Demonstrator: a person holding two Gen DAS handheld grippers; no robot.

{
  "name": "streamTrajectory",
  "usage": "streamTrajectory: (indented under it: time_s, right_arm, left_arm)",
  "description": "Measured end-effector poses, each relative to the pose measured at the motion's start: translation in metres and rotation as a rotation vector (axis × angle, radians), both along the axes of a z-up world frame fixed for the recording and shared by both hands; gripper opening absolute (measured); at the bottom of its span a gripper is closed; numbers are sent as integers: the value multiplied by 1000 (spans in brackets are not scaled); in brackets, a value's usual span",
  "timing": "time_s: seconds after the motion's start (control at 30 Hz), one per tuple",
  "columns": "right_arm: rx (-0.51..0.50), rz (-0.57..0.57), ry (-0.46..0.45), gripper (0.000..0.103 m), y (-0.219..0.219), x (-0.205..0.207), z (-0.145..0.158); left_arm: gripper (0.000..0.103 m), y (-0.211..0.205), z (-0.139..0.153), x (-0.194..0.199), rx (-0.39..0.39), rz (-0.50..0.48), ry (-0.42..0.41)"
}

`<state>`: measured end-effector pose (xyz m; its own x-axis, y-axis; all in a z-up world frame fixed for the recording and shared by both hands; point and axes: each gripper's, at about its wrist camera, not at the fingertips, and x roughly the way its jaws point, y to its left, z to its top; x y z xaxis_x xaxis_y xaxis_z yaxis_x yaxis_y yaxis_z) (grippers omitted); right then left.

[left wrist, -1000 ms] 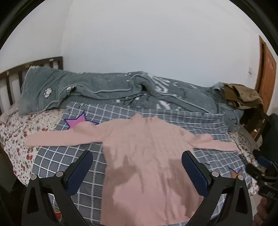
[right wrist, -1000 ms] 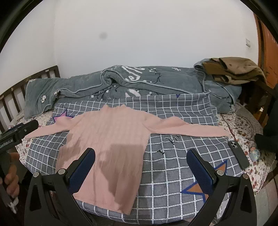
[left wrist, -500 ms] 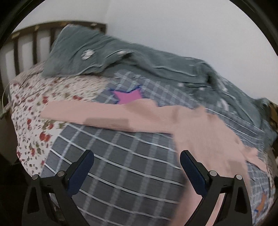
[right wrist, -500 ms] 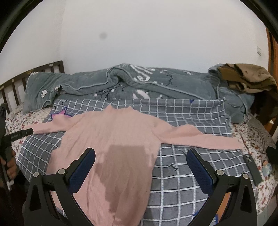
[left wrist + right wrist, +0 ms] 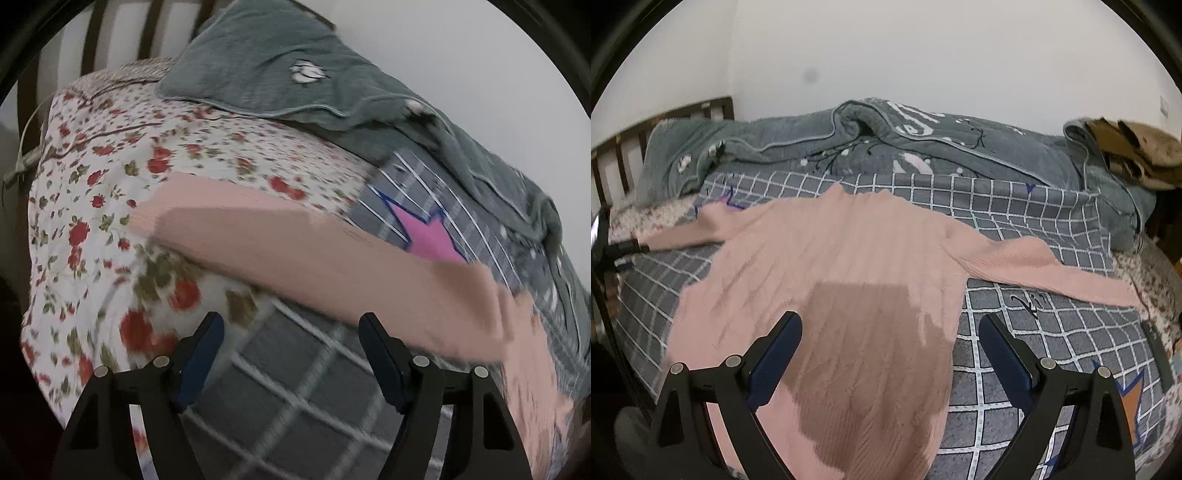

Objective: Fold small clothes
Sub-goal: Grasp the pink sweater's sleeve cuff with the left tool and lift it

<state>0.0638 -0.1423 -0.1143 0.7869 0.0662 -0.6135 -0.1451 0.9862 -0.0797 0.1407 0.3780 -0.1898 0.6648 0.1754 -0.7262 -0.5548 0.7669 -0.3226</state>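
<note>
A bed is filling both views, its floral sheet (image 5: 92, 206) showing at the left edge and a grey checked blanket (image 5: 1027, 354) lying across the middle. A rumpled grey-green quilt (image 5: 923, 147) is bunching along the far side against the white wall, with a heap of brown clothes (image 5: 1137, 151) sitting on its right end and the dark wooden headboard (image 5: 613, 162) standing at the left. The pink sweater (image 5: 842, 266) is lying flat and face up on the checked blanket, body toward the near edge and both sleeves stretching outward; its left sleeve (image 5: 295, 251) is reaching off the blanket onto the floral sheet, passing over a pink star print (image 5: 428, 240). The right gripper (image 5: 890, 343) is hovering over the sweater's lower body with its jaws spread wide and nothing between them, casting a shadow on the knit. The left gripper (image 5: 291, 343) is hanging just short of the left sleeve, its jaws likewise parted and empty, in a motion-blurred view. A dark phone (image 5: 1156, 354) is lying on the blanket's right edge.
</note>
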Motion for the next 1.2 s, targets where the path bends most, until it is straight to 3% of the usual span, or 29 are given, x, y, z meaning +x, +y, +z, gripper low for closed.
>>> streamTrajectory:
  time_s: [0.17, 0.27, 0.33, 0.37, 0.6, 0.73, 0.97, 1.2]
  right_arm:
    - [-23, -14, 25, 95, 1, 5, -10]
    - [-15, -34, 42, 95, -5, 10, -15]
    - [-7, -45, 49, 95, -10, 12, -17]
    - [-2, -50, 49, 95, -13, 12, -18]
    - [53, -76, 31, 95, -38, 24, -13]
    - [64, -68, -1, 95, -50, 34, -7]
    - [52, -51, -88, 95, -73, 56, 7]
    - [84, -79, -122, 95, -111, 67, -4]
  left_arm:
    - [65, 34, -5, 8, -18, 99, -38]
    - [46, 46, -7, 15, 2, 144, -24]
    - [17, 50, -4, 19, 31, 150, -15]
    - [9, 51, 0, 21, 45, 149, -6]
    - [7, 21, 45, 29, 124, 111, -59]
    - [7, -22, 83, 43, 177, 37, -111]
    - [7, -142, 137, 91, 232, -186, -190]
    - [7, -284, 152, 145, 210, -414, -204]
